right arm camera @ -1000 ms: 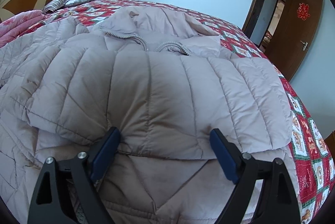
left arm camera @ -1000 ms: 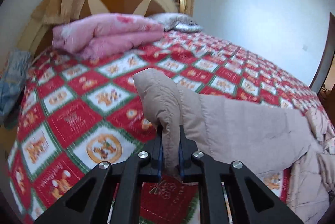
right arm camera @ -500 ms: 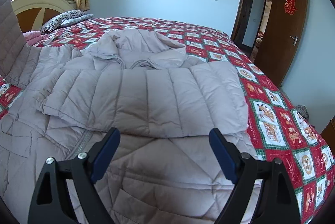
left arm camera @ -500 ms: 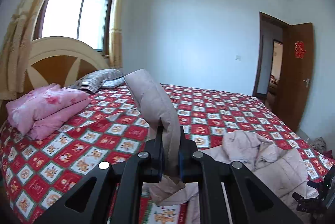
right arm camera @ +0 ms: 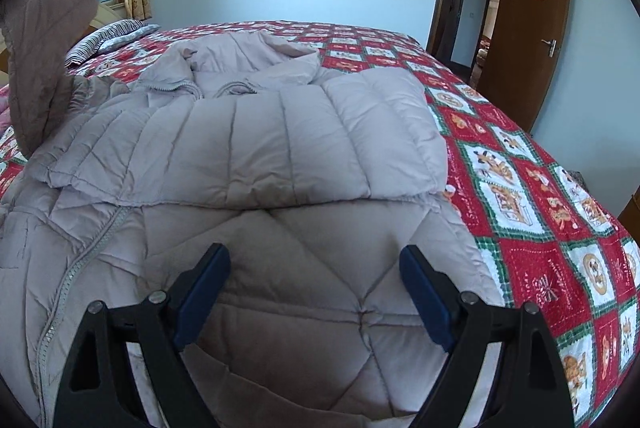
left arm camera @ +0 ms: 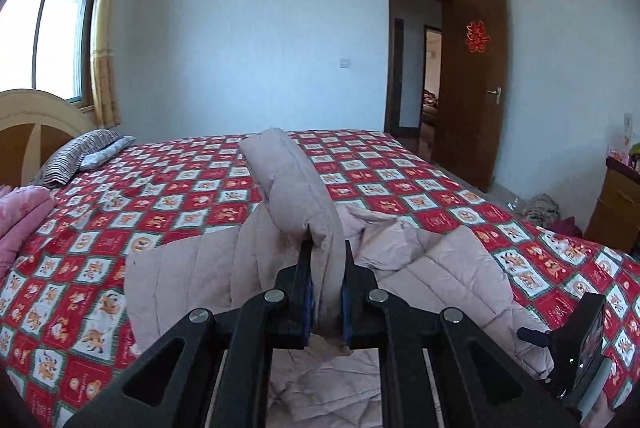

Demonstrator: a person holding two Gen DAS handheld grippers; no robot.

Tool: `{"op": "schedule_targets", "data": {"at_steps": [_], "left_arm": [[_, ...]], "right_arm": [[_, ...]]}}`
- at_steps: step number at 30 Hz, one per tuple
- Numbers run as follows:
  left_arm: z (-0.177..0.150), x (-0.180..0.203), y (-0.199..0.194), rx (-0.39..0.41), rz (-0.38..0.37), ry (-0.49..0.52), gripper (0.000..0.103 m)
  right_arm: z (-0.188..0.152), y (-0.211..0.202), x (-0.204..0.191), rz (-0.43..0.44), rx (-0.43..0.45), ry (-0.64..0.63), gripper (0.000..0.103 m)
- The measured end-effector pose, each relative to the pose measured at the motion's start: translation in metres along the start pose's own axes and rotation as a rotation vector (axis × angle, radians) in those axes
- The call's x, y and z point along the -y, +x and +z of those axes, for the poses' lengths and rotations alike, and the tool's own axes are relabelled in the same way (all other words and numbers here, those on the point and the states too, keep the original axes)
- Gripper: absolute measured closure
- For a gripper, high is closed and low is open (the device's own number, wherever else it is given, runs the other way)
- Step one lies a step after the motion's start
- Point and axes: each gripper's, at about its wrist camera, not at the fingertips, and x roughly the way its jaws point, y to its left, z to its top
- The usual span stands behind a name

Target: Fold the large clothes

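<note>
Jacket [right arm camera: 248,148] sleeve [left arm camera: 296,188], pinched in the left claw [left arm camera: 325,292], had swung up off the bed [left arm camera: 400,180] toward the body; right claw [right arm camera: 314,292] hung spread, empty.

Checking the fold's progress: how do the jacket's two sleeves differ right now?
The left sleeve is lifted off the bed, pinched in the left gripper; the right sleeve lies flat, folded across the jacket's front. Nothing holds it: the right gripper is open. Both are quilted beige.
</note>
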Motion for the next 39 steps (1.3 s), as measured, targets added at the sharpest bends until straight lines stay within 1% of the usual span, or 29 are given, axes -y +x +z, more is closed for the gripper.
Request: {"op": "schedule_targets", "data": {"at_steps": [3,7,8,10,11,12,13,14,15,16,17,19,21,23,25,27,29,31,32,34,35,36,37,39], "left_arm": [[-0.010,0.023,0.018,-0.036,-0.038,0.017,0.093],[-0.021,0.049,0.037,-0.064,-0.060,0.054,0.093],[-0.023,0.053,0.040,-0.069,-0.062,0.064,0.093],[-0.027,0.063,0.046,-0.078,-0.039,0.092,0.090],[-0.029,0.067,0.047,-0.083,-0.035,0.104,0.082],[-0.029,0.071,0.048,-0.086,-0.039,0.117,0.065],[-0.029,0.074,0.047,-0.077,-0.036,0.131,0.053],[-0.030,0.078,0.043,-0.056,-0.023,0.141,0.025],[-0.029,0.079,0.037,-0.015,-0.010,0.150,0.011],[-0.028,0.080,0.030,0.023,-0.009,0.158,0.011],[-0.027,0.079,0.025,0.040,-0.014,0.169,0.010],[-0.026,0.074,0.022,0.039,-0.003,0.187,0.010],[-0.030,0.058,0.021,0.037,0.034,0.185,0.010],[-0.036,0.031,0.024,0.015,0.096,0.173,0.010],[-0.044,-0.002,0.030,-0.017,0.167,0.150,0.010],[-0.052,-0.035,0.037,-0.049,0.244,0.116,0.010],[-0.060,-0.061,0.045,-0.085,0.294,0.062,0.010],[-0.066,-0.082,0.052,-0.119,0.319,0.007,0.010],[-0.069,-0.088,0.056,-0.133,0.320,-0.014,0.010],[-0.075,-0.096,0.062,-0.166,0.317,-0.042,0.010],[-0.077,-0.095,0.067,-0.181,0.316,-0.042,0.010],[-0.080,-0.095,0.070,-0.196,0.319,-0.036,0.010],[-0.082,-0.095,0.073,-0.209,0.321,-0.031,0.010],[-0.084,-0.095,0.076,-0.222,0.310,-0.028,0.010]], "right_arm": [[-0.002,0.003,0.001,0.004,-0.010,0.011,0.014],[-0.004,0.005,-0.003,-0.013,-0.017,-0.006,0.013],[-0.004,0.006,-0.003,-0.016,-0.019,-0.007,0.013],[-0.005,0.007,-0.004,-0.020,-0.021,-0.010,0.013],[-0.006,0.007,-0.004,-0.022,-0.021,-0.011,0.013],[-0.006,0.007,-0.005,-0.023,-0.021,-0.011,0.013],[-0.006,0.007,-0.005,-0.023,-0.021,-0.011,0.013],[-0.006,0.007,-0.005,-0.022,-0.022,-0.010,0.013],[-0.007,0.007,-0.005,-0.021,-0.021,-0.009,0.013],[-0.007,0.007,-0.004,-0.019,-0.021,-0.007,0.013],[-0.006,0.007,-0.004,-0.018,-0.021,-0.006,0.013],[-0.006,0.007,-0.004,-0.011,-0.020,0.000,0.013],[-0.005,0.004,0.001,0.018,-0.014,0.024,0.013],[-0.003,-0.002,0.008,0.048,-0.015,0.063,0.013],[0.004,-0.018,0.014,0.080,0.013,0.123,0.013],[0.016,-0.030,0.010,0.149,0.036,0.158,0.013],[0.036,-0.029,0.000,0.213,0.017,0.171,0.013],[0.051,-0.015,-0.007,0.263,-0.010,0.194,0.016],[0.057,-0.003,-0.012,0.260,-0.025,0.194,0.022],[0.060,0.021,-0.019,0.263,-0.086,0.192,0.041],[0.060,0.035,-0.023,0.284,-0.129,0.194,0.065],[0.057,0.042,-0.024,0.294,-0.152,0.194,0.080],[0.054,0.044,-0.025,0.288,-0.156,0.194,0.081],[0.048,0.038,-0.026,0.273,-0.146,0.176,0.086]]}}
